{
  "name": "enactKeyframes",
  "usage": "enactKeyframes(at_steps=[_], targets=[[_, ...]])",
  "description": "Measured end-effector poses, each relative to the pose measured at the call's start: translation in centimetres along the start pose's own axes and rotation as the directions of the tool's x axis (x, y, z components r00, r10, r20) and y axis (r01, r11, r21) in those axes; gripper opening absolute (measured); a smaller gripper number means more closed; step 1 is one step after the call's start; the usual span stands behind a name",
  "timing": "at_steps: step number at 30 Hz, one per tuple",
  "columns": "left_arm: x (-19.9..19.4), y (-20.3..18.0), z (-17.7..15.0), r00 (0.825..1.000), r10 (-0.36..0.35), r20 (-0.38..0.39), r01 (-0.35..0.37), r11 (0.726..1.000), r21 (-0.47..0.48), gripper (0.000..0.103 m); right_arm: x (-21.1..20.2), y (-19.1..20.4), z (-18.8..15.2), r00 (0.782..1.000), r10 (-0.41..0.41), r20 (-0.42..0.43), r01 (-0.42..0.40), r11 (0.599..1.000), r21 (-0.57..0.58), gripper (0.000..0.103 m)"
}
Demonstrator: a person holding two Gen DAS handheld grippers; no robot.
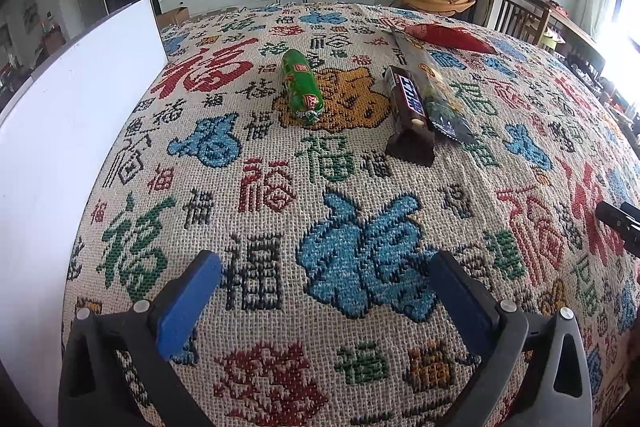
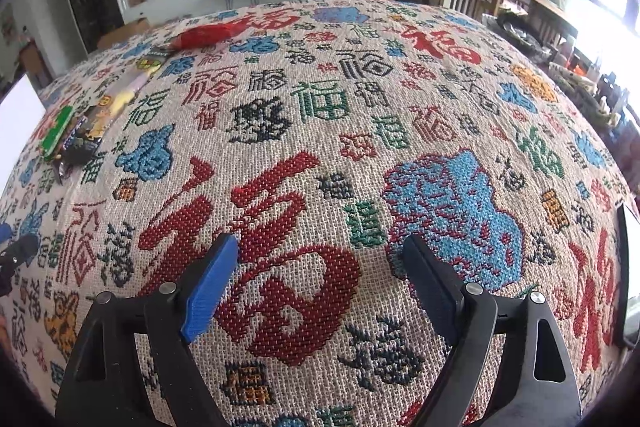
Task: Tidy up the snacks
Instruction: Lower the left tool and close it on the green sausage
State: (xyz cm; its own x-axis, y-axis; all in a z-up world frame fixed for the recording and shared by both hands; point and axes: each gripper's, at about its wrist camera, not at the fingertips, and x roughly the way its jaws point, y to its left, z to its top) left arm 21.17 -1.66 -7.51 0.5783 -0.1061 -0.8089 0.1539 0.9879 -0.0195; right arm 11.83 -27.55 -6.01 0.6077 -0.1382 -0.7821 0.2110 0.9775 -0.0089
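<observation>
Snacks untouched: green sausage (image 1: 301, 87), chocolate bar (image 1: 408, 109) and packets lie mid-table (image 1: 360, 211), both grippers (image 1: 326, 293) (image 2: 320, 281) hover empty with fingers spread; next, reach and pinch one.

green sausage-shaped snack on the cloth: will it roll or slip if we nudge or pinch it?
The green sausage snack looks round and tube-like, so a side nudge will probably roll it. Its wrapper looks glossy, so it may slip between pads. The woven cloth looks coarse and may damp rolling.
</observation>
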Motion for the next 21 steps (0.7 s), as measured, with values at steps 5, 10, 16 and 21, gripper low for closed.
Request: enactKeyframes(at_steps=[5, 10, 16, 21], targets=[[0.0, 0.06, -0.03, 1.0, 0.0, 0.0, 0.0, 1.0, 0.0, 0.103, -0.05, 0.02, -0.01, 1.0, 0.0, 0.0, 0.0, 1.0, 0.0, 0.088], [0.0, 0.1, -0.05, 1.0, 0.0, 0.0, 0.0, 1.0, 0.0, 0.103, -0.05, 0.02, -0.01, 1.0, 0.0, 0.0, 0.0, 1.0, 0.0, 0.088], [0.01, 0.11, -0.04, 1.0, 0.0, -0.001, 0.0, 1.0, 0.001, 0.103, -0.05, 0.02, -0.01, 1.0, 0.0, 0.0, 0.0, 1.0, 0.0, 0.088], [-0.04, 0.17, -0.01, 1.0, -0.003, -0.003, 0.003, 1.0, 0.002, 0.103, -0.04, 0.03, -0.01, 1.0, 0.0, -0.001, 0.0, 1.0, 0.0, 0.088]])
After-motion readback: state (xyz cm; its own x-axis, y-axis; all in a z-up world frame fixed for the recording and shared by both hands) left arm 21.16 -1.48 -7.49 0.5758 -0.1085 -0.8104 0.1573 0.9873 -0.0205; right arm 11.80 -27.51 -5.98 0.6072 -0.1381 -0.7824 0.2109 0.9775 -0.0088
